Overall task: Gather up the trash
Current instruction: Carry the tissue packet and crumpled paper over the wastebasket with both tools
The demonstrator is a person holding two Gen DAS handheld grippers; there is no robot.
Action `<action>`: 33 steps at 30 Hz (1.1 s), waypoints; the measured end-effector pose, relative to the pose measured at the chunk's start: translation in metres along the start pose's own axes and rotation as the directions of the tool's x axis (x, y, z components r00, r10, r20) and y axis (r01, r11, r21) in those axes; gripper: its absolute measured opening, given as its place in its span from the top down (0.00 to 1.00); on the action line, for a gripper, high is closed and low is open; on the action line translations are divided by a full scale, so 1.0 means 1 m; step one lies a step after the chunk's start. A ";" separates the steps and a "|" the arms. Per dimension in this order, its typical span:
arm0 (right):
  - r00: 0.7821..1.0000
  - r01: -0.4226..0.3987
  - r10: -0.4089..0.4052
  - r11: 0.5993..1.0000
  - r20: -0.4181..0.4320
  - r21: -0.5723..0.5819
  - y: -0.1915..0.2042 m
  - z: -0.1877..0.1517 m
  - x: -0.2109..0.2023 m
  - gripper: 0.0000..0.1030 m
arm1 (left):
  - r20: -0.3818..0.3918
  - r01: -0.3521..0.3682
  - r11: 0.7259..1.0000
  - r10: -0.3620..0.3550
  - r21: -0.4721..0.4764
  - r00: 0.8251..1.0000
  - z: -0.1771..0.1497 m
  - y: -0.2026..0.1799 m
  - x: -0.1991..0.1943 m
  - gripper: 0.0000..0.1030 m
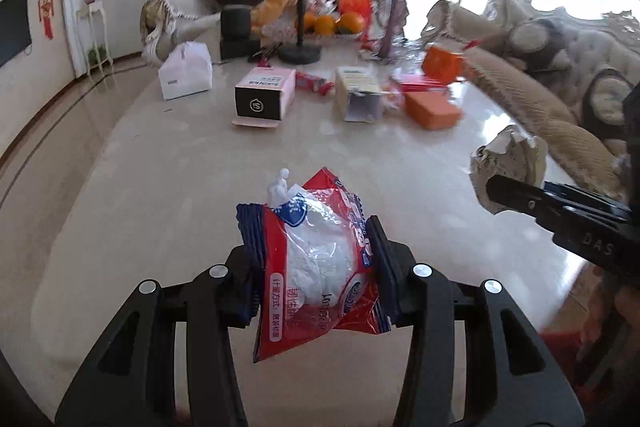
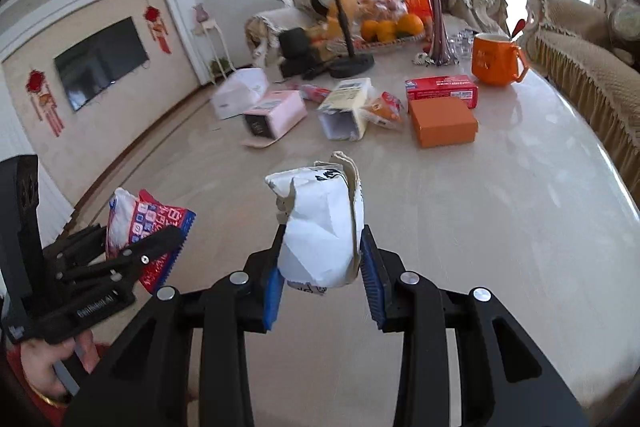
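On the glossy cream marble surface (image 1: 160,187) several boxes are left uncollected, while a red-and-blue plastic wrapper (image 1: 316,259) is clamped in the left tool (image 1: 316,267) and a crumpled white paper bag (image 2: 320,223) in the right tool (image 2: 322,267).

— Where can I pass?
— Bare table (image 2: 500,227) just ahead of me.
— What blocks me?
— Farther on, pink box (image 1: 266,93), yellow carton (image 1: 356,93), orange box (image 2: 444,121), all near together.
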State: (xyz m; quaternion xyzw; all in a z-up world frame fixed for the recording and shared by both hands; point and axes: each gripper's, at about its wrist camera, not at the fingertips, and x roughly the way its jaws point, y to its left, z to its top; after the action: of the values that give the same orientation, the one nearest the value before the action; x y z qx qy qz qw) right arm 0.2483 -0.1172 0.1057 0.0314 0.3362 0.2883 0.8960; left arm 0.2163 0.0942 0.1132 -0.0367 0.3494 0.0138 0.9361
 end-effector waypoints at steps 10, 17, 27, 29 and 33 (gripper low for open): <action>0.998 -0.061 0.061 0.995 -0.007 -0.083 0.045 -0.127 -0.093 0.68 | -0.065 0.148 0.986 -0.143 0.071 0.988 -0.138 -0.043 -0.088 0.55; 0.984 0.029 -0.043 0.996 -0.170 -0.083 0.044 -0.205 -0.061 0.68 | -0.259 0.124 0.991 -0.106 0.054 0.960 -0.224 -0.057 -0.042 0.55; 0.918 0.064 -0.052 0.998 -0.393 0.017 0.016 -0.254 -0.002 0.68 | -0.435 0.086 0.995 -0.052 0.059 0.899 -0.272 -0.056 0.015 0.55; 0.914 0.061 -0.052 0.998 -0.403 0.008 0.017 -0.261 -0.005 0.68 | -0.436 0.084 0.994 -0.043 0.074 0.899 -0.274 -0.060 0.014 0.55; 0.909 0.059 -0.056 0.998 -0.412 -0.006 0.020 -0.262 -0.001 0.68 | -0.462 0.074 0.994 -0.026 0.084 0.887 -0.278 -0.060 0.017 0.45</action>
State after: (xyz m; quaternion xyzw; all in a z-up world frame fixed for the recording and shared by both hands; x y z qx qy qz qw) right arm 0.0754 -0.1371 -0.0913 -0.0370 0.5193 0.2610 0.8129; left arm 0.0509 0.0122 -0.1041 -0.0013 0.5603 -0.0367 0.8275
